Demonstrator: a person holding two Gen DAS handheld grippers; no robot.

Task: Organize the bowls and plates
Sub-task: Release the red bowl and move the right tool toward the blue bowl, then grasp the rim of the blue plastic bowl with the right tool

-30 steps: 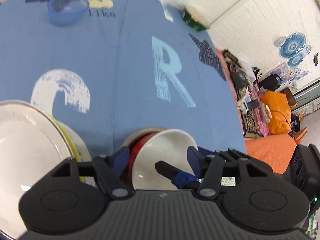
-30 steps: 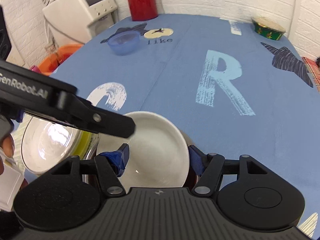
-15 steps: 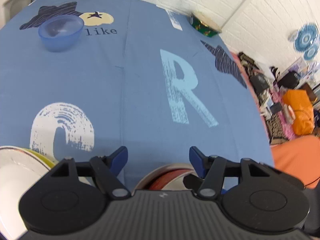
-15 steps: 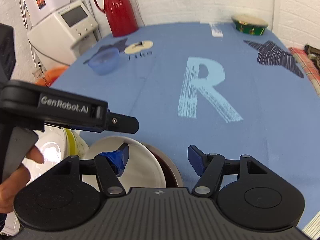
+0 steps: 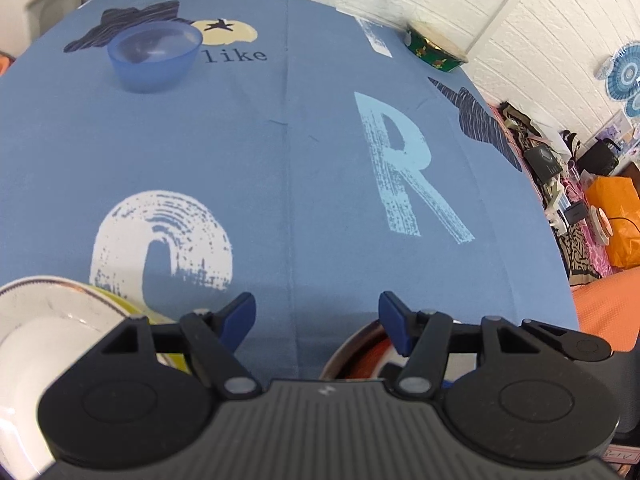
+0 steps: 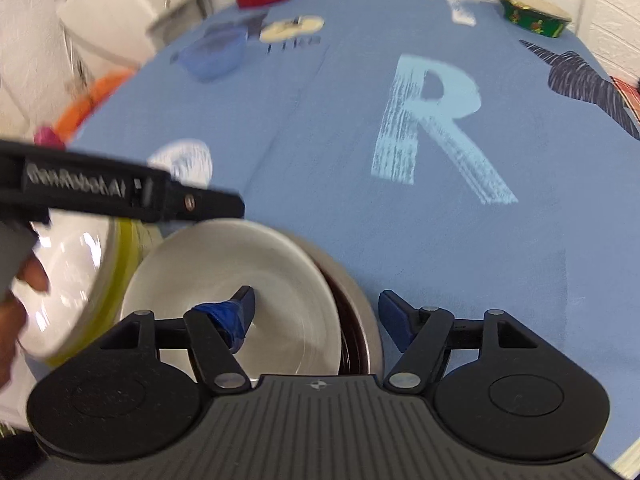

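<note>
The table (image 5: 280, 168), under a blue printed cloth, carries crockery gathered at its near edge, which reads as stacking in progress. A white plate (image 6: 60, 280) on a yellow one sits at near left. Beside it a white bowl (image 6: 248, 280) rests inside a dark red bowl (image 6: 356, 320), probably nested to save room. A blue bowl (image 5: 154, 58) stands alone, well apart at the far side, likely the next piece to collect.

The right gripper (image 6: 316, 306) hangs over the nested pair, spread wide and empty: one finger lies above the white bowl, the other just beyond the red rim. The left gripper (image 5: 318, 316) is likewise spread and empty, above bare cloth between the two stacks.
</note>
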